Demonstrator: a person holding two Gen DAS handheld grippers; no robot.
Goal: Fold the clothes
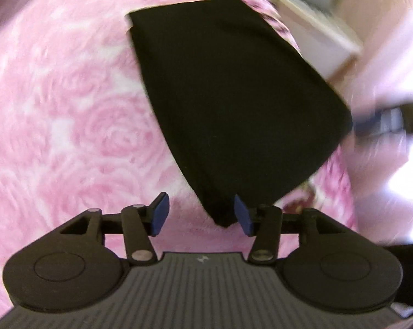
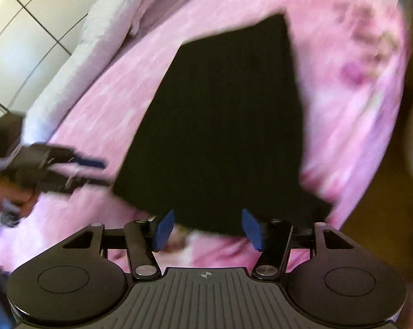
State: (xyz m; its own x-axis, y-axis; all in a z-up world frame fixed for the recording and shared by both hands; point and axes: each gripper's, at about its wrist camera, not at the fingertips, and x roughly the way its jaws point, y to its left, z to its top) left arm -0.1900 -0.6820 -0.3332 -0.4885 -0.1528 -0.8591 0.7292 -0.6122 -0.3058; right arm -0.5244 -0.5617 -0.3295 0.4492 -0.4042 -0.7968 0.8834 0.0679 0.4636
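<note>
A black garment (image 1: 234, 104) lies folded flat as a long strip on a pink rose-patterned blanket (image 1: 69, 126). My left gripper (image 1: 202, 213) is open and empty, its blue pads just above the garment's near corner. In the right wrist view the same garment (image 2: 223, 126) lies ahead of my right gripper (image 2: 208, 229), which is open and empty at the garment's near edge. The left gripper (image 2: 94, 170) also shows blurred at the garment's left edge there. The right gripper appears blurred at the right of the left wrist view (image 1: 382, 123).
The blanket (image 2: 343, 87) covers a bed. A white pillow or duvet (image 2: 102, 24) lies along the far left side next to white wardrobe panels (image 2: 20, 27). A pale piece of furniture (image 1: 316, 33) stands beyond the bed edge.
</note>
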